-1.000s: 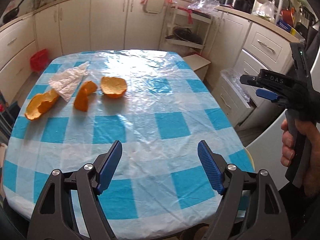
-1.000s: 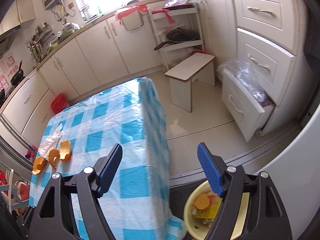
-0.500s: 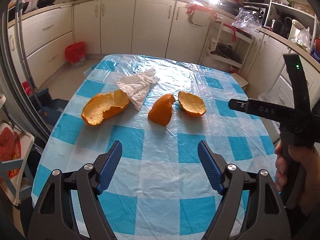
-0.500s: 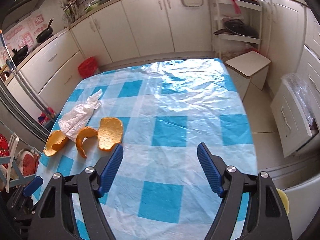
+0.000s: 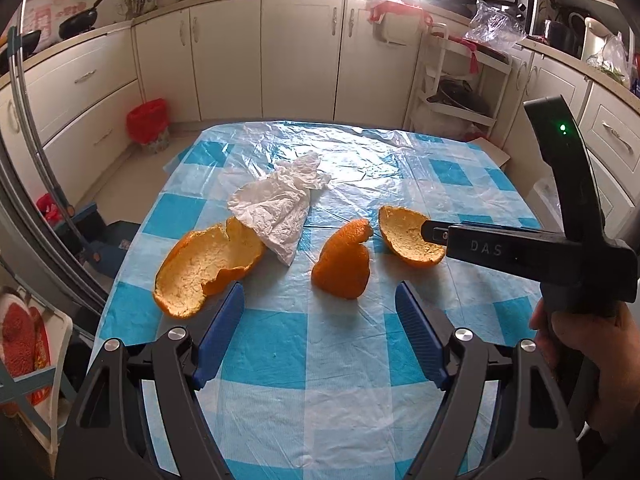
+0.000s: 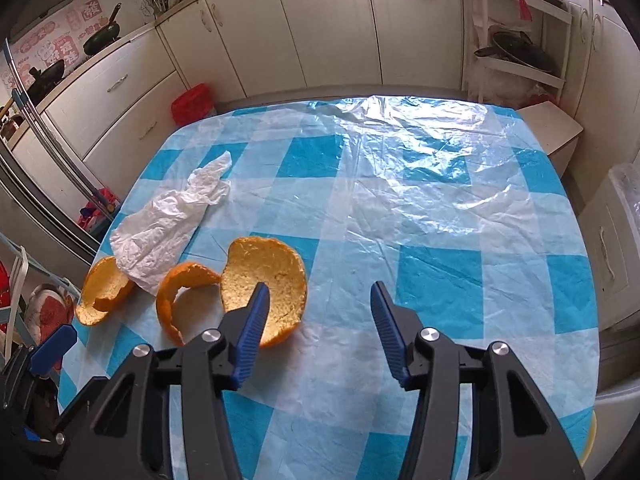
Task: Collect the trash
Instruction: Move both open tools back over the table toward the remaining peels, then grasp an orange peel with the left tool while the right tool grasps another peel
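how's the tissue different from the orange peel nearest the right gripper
The tissue is white, thin and crumpled, lying nearly flat; the nearest orange peel is a thick curved cup, pale pith facing up.
The tissue's corner drapes over the leftmost peel; the nearest orange peel is overlapped in view by one finger of the open right gripper.
Both lie on the checked tablecloth, ungrasped.

Partly hidden: rightmost orange peel [image 5: 408,236] behind right gripper [image 6: 316,300], lower right of the left view. Cut off at lower right edge: yellow bin [image 6: 591,438].
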### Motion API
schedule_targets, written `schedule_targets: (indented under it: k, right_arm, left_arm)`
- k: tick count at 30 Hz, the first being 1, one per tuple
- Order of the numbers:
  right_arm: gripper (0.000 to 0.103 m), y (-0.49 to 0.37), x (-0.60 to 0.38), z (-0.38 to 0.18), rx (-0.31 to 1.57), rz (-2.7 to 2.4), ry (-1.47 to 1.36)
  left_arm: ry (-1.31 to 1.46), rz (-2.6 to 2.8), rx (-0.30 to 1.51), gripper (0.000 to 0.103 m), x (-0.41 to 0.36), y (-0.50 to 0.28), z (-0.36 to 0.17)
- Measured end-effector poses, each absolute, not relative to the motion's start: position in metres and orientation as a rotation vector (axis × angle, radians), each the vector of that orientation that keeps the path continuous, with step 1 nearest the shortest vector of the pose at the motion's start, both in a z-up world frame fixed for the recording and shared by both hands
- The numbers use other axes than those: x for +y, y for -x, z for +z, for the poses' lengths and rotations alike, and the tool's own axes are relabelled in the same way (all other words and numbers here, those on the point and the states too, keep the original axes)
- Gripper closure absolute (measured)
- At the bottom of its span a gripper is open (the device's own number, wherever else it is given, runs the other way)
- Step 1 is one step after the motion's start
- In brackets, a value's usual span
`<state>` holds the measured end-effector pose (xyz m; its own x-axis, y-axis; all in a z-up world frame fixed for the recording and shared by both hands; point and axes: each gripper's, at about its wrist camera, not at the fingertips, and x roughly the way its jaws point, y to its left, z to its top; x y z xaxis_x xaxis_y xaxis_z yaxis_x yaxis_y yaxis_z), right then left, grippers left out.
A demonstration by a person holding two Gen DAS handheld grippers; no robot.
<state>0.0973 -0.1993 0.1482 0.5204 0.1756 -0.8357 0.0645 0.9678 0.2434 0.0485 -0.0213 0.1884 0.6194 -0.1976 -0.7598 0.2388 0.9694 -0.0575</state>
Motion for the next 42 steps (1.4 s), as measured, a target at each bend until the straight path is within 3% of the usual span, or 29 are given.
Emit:
schedule_targets:
  k: [6,8,13,19,20,22,25,31,37,39,41,42]
  right_arm:
    - [0.067,-0.109,-0.191,0.138,1.035,0.093,-0.247]
    - [0.089,-0.111,-0.185,0.139,1.042,0.12,-0.234]
    - [0.097,-0.102,-0.184,0.149,1.04,0.148,-0.17]
    - [0.097,-0.077,-0.221,0.16,1.041,0.104,-0.157]
    - [0.097,-0.072,-0.229,0.161,1.041,0.094,-0.159]
    - [0.097,-0.062,-0.243,0.162,1.045,0.081,-0.169]
    - [0.097,-0.048,-0.259,0.163,1.051,0.067,-0.171]
    - [0.097,-0.026,-0.275,0.162,1.067,0.065,-0.167]
    - [0.097,-0.016,-0.278,0.164,1.062,0.115,-0.233]
    - [0.088,-0.022,-0.275,0.164,1.056,0.125,-0.276]
    - [0.068,-0.029,-0.269,0.164,1.039,0.134,-0.304]
    - [0.068,-0.034,-0.266,0.164,1.032,0.139,-0.311]
  left_arm:
    - [-0.088,-0.252,0.878,0.029,-0.032,-0.066,0.178]
    - [-0.093,-0.256,0.883,0.029,-0.036,-0.072,0.174]
    - [-0.108,-0.255,0.892,0.029,-0.047,-0.085,0.164]
    - [-0.109,-0.236,0.924,0.031,-0.056,-0.099,0.152]
    - [-0.104,-0.235,0.93,0.036,-0.056,-0.101,0.149]
    - [-0.091,-0.235,0.956,0.063,-0.056,-0.103,0.146]
    - [-0.058,-0.245,0.97,0.076,-0.054,-0.099,0.145]
    - [-0.023,-0.289,0.975,0.086,-0.053,-0.066,0.156]
    - [0.028,-0.271,1.001,0.086,-0.039,-0.035,0.152]
    - [0.045,-0.271,1.006,0.086,-0.034,-0.03,0.149]
    - [0.06,-0.271,1.009,0.086,-0.029,-0.029,0.146]
    - [0.061,-0.271,1.005,0.086,-0.028,-0.029,0.146]
